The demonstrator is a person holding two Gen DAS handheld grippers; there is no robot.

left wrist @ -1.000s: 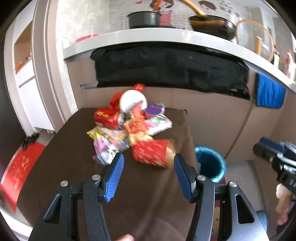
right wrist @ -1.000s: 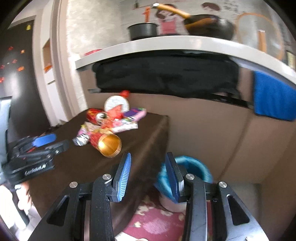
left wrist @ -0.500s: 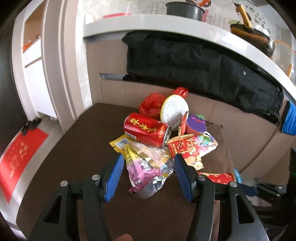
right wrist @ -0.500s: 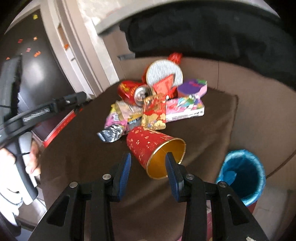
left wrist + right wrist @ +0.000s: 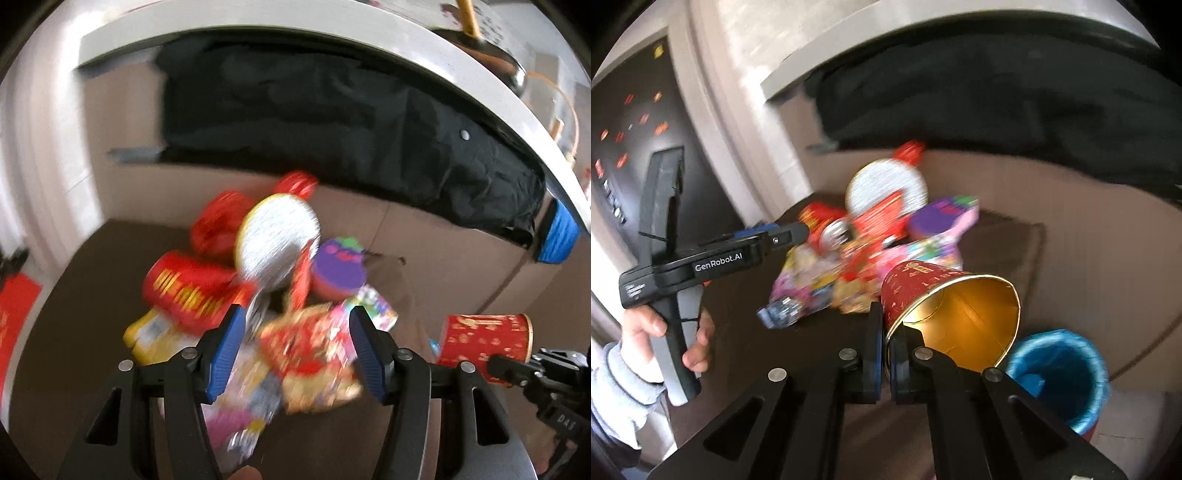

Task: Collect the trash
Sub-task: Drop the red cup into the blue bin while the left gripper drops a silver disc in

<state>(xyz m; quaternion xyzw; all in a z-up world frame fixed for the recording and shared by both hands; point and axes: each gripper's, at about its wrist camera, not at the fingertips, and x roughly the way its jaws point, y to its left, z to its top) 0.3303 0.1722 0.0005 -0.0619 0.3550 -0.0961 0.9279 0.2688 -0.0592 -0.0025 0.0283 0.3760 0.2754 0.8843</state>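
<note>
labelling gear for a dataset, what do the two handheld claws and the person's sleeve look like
Both the left claw and right claw have black angular frames, silver screws and ribbed blue pads. The left unit has a grey pistol handle and white "GenRobot.AI" lettering. The sleeve is light grey with a ribbed cuff.

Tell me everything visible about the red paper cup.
The red paper cup has gold print outside and a shiny gold lining. It lies tipped on its side at the near edge of the trash pile, mouth facing the right wrist camera. The right claw has just closed and pinches its rim wall, one finger inside, one outside.
</note>
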